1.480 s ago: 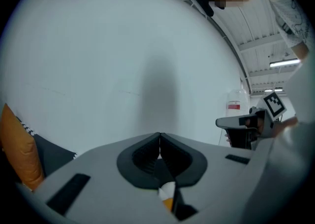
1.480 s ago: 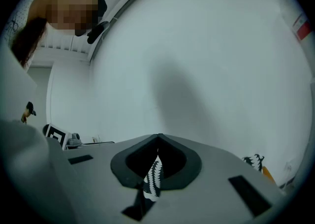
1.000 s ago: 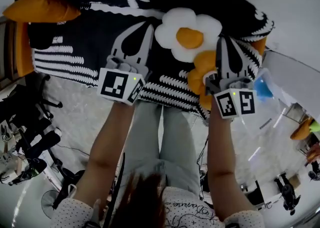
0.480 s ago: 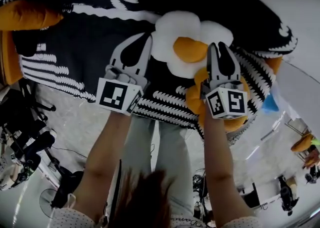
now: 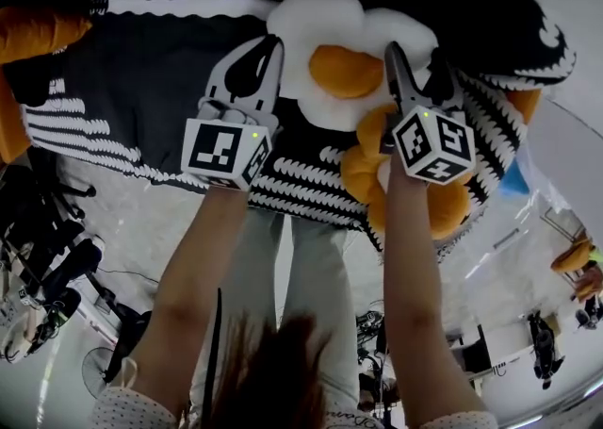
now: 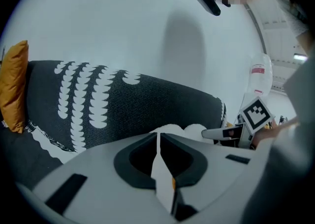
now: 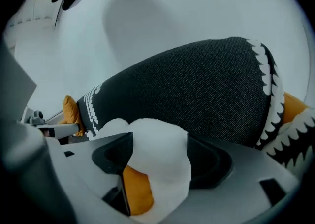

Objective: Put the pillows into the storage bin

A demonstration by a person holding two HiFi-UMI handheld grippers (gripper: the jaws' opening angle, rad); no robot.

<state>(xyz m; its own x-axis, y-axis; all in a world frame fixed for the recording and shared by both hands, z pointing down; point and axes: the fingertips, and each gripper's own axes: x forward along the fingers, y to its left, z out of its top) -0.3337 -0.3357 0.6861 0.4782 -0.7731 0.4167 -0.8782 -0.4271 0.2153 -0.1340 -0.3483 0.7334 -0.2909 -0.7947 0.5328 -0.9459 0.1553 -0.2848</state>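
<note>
Right gripper (image 5: 417,74) has just opened wide, a white lobe of the fried-egg pillow (image 5: 325,17) between its fingers. Left gripper (image 5: 268,55), centre-left of frame, is closed and empty

Right tool (image 5: 415,61), jaws just opening, apparently straddles egg pillow (image 5: 311,24).

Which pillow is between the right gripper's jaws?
The white flower-shaped plush pillow with the orange centre; the other plain orange cushions lie apart. The right gripper jaws have just been opening around it.
</note>
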